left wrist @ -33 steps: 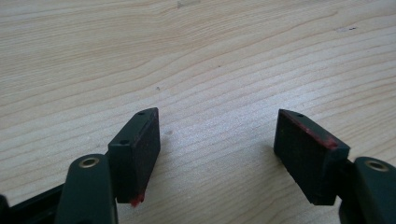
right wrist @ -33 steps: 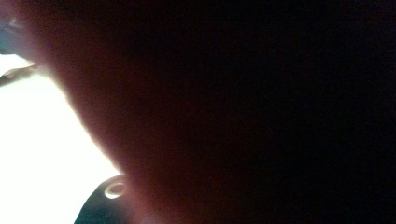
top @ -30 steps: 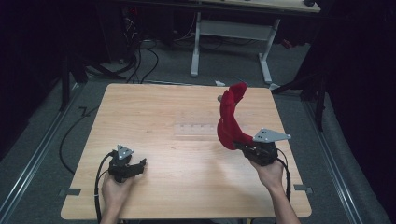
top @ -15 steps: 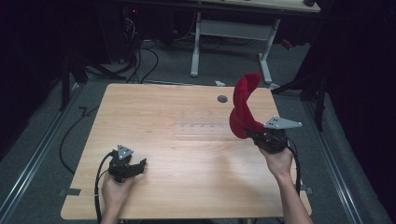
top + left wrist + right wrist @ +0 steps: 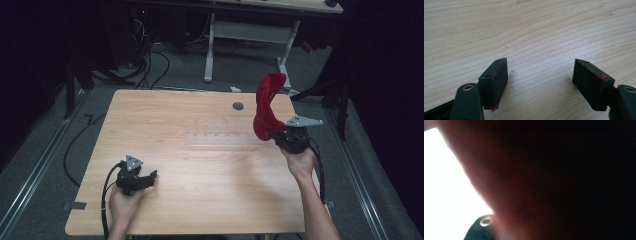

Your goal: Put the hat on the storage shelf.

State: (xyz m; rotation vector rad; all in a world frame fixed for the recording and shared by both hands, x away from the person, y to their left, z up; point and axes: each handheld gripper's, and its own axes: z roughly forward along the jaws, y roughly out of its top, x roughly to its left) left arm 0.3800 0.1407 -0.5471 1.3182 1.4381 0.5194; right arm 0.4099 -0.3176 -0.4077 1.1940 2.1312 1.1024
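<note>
A red cloth point(image 5: 265, 107) hangs in the air over the table's right side, stretched upward from my right gripper point(image 5: 274, 135), which is shut on its lower end. In the right gripper view the cloth point(image 5: 554, 180) covers the lens as a dark red mass. My left gripper point(image 5: 146, 178) rests low near the table's front left, jaws open and apart. In the left gripper view that gripper point(image 5: 540, 80) has bare wood between its two black pads point(image 5: 496, 80).
The wooden table point(image 5: 165, 130) has a small round dark hole point(image 5: 238, 106) near its back right. Behind the table stand a white desk frame point(image 5: 250, 40) and loose cables on the grey floor. Metal rails run along both sides.
My right gripper has carried the red cloth to the right and up, off the table's middle. The left gripper has stayed in place.
</note>
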